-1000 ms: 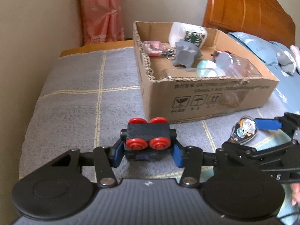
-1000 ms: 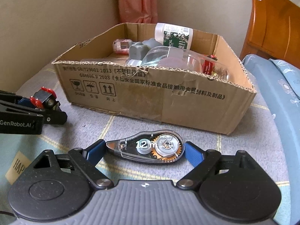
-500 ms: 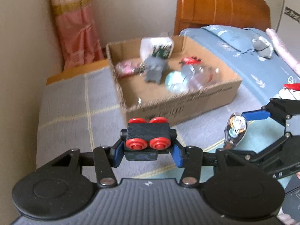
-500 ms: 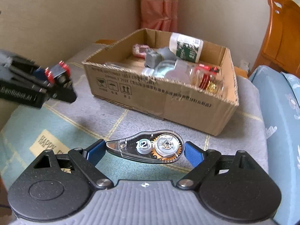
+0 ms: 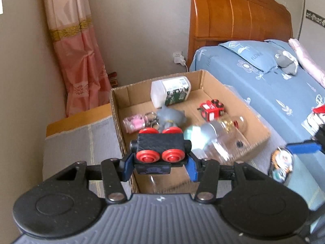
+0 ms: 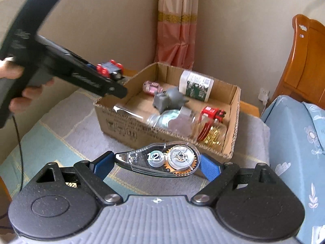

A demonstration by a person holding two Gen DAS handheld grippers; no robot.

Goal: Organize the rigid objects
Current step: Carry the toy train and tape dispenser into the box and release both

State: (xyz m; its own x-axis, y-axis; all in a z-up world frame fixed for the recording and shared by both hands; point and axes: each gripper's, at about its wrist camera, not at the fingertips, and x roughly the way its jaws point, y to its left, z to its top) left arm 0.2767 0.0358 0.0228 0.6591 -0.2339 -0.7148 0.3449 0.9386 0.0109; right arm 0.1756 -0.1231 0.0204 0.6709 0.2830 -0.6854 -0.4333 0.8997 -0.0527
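Note:
My left gripper [image 5: 159, 165] is shut on a black toy wagon with red wheels [image 5: 160, 150], held in the air above the near left corner of the cardboard box [image 5: 116, 109]. In the right wrist view the same wagon [image 6: 110, 70] hangs over the box's left rim [image 6: 126, 83]. My right gripper [image 6: 156, 163] is shut on a clear correction tape dispenser [image 6: 162, 159], lengthwise between the blue pads, raised in front of the box's near wall. The dispenser also shows at the right edge of the left wrist view [image 5: 281, 163].
Inside the box lie a white bottle [image 6: 196, 85], a grey toy animal [image 6: 168, 99], a pink item [image 6: 151, 86], a red toy car [image 6: 212, 112] and clear jars [image 6: 176, 121]. A bed with blue bedding [image 5: 274, 81] stands right; a curtain [image 5: 79, 57] hangs behind. A hand [image 6: 16, 87] holds the left gripper.
Both grippers have risen with their objects. The left one has moved from the grey cloth in front of the box to above its corner; the box interior now shows from higher up.

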